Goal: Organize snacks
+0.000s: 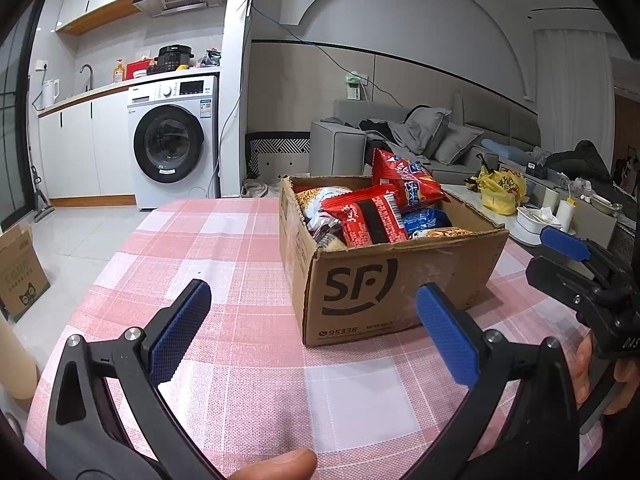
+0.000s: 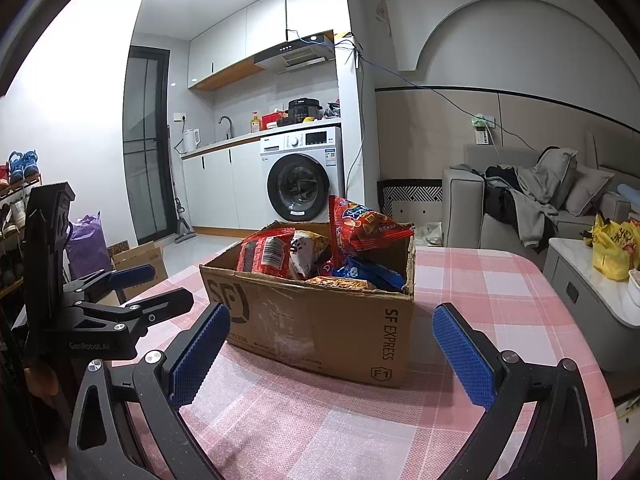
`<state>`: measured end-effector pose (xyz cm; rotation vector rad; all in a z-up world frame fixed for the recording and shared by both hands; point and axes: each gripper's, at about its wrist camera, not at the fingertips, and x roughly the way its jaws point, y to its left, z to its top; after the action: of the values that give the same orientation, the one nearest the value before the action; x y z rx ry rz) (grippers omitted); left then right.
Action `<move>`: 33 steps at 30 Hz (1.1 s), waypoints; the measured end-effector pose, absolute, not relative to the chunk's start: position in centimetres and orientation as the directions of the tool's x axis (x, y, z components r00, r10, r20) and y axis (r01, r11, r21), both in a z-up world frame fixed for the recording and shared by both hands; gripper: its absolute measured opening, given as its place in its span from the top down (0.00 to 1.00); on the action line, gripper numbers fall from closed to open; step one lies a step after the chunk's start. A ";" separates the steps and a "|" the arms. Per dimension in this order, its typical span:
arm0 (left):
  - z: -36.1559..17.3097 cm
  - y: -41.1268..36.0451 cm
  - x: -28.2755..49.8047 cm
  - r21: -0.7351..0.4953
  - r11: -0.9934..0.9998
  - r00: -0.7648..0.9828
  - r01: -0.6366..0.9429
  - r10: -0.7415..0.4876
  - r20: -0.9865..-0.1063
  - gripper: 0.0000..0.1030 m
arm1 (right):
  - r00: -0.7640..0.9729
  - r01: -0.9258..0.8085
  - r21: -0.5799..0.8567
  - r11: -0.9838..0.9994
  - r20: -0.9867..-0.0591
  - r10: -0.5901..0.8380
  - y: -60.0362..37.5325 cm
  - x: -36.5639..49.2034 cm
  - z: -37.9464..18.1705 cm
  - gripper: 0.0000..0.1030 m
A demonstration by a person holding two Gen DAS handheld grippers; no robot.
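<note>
An open cardboard SF box (image 1: 384, 280) stands on the pink checked tablecloth (image 1: 224, 248). It holds several snack bags: a red bag (image 1: 368, 216) lying on top, a taller red bag (image 1: 404, 180) standing at the back, a blue bag (image 1: 426, 220) and pale noodle packs. The box also shows in the right wrist view (image 2: 320, 320) with the red bags (image 2: 266, 254) inside. My left gripper (image 1: 314, 332) is open and empty, just short of the box's near left corner. My right gripper (image 2: 332, 356) is open and empty, in front of the box.
The right gripper (image 1: 576, 268) shows at the right edge of the left wrist view. A low white table with a yellow bag (image 1: 502, 190) and cups stands to the right. A sofa, a washing machine (image 1: 176, 140) and a floor carton (image 1: 20, 272) lie beyond.
</note>
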<state>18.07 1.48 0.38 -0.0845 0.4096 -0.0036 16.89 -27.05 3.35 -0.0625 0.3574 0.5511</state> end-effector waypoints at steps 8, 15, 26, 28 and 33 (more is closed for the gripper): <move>0.4 1.5 18.0 -0.084 0.996 0.918 -0.011 -0.023 -0.397 0.00 | 0.792 -0.522 0.037 0.852 -0.349 0.501 -27.1 16.9 3.4 0.00; 0.3 1.5 18.1 -0.084 0.996 0.918 -0.011 -0.023 -0.397 0.00 | 0.792 -0.523 0.037 0.852 -0.348 0.501 -27.1 16.9 3.4 0.00; 0.3 1.4 18.1 -0.083 0.996 0.918 -0.011 -0.023 -0.396 0.00 | 0.793 -0.522 0.036 0.852 -0.347 0.501 -27.0 16.9 3.4 0.00; 0.3 1.4 18.0 -0.083 0.996 0.918 -0.010 -0.023 -0.396 0.00 | 0.792 -0.523 0.037 0.852 -0.348 0.501 -27.1 17.0 3.3 0.00; 0.2 1.5 18.1 -0.084 0.996 0.917 -0.011 -0.023 -0.397 0.00 | 0.792 -0.523 0.036 0.852 -0.348 0.501 -27.1 16.9 3.4 0.00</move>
<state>18.11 1.47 0.21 -0.0856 0.4094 -0.0063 16.87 -27.05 3.37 -0.0631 0.3568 0.5514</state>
